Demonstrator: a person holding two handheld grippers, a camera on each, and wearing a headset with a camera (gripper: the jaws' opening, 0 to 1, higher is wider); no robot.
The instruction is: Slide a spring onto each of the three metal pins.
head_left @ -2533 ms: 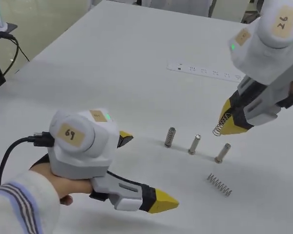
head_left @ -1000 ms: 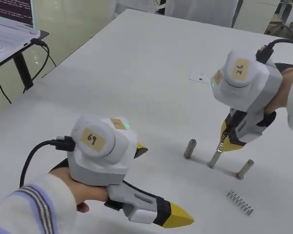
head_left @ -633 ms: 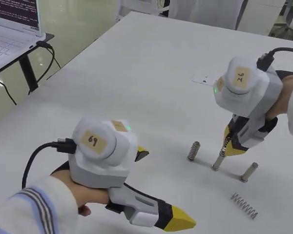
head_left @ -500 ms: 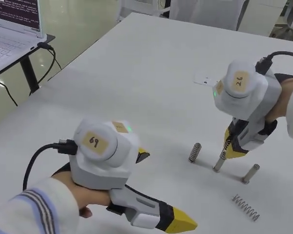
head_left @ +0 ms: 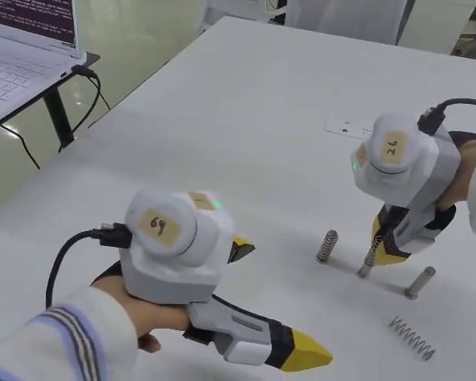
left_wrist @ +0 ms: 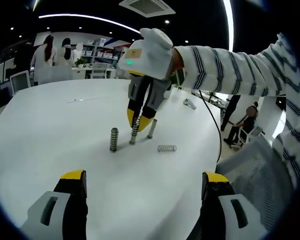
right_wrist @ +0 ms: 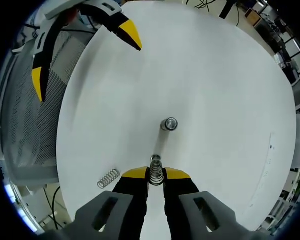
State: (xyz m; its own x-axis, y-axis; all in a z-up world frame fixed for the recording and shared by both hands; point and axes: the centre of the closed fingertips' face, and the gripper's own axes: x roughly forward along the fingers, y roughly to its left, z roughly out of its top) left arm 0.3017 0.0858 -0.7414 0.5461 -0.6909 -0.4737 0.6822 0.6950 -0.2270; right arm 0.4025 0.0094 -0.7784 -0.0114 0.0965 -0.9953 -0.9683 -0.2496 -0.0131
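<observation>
Where the spring (head_left: 370, 255) sat: pinched in the right hand-held gripper (head_left: 385, 252), partway down over the top of the middle pin (head_left: 365, 270).
Handling: light and springy, likely to buckle or shoot out if squeezed hard; best held by its sides near the lower end.
Right pose: pointed steeply down, jaws nearly closed on the coil.
Left hand-held gripper (left_wrist: 145, 176): wide open, empty, low over the desk (head_left: 222, 119).
Others: left pin (head_left: 327, 247) already sprung; right pin (head_left: 420, 282) bare; loose spring (head_left: 412, 337) lay near it.

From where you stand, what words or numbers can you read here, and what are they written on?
"69": on a tan sticker on the left gripper.
"26": on a tan label on the right gripper.
Laptop screen: lines of text, too small to read.
</observation>
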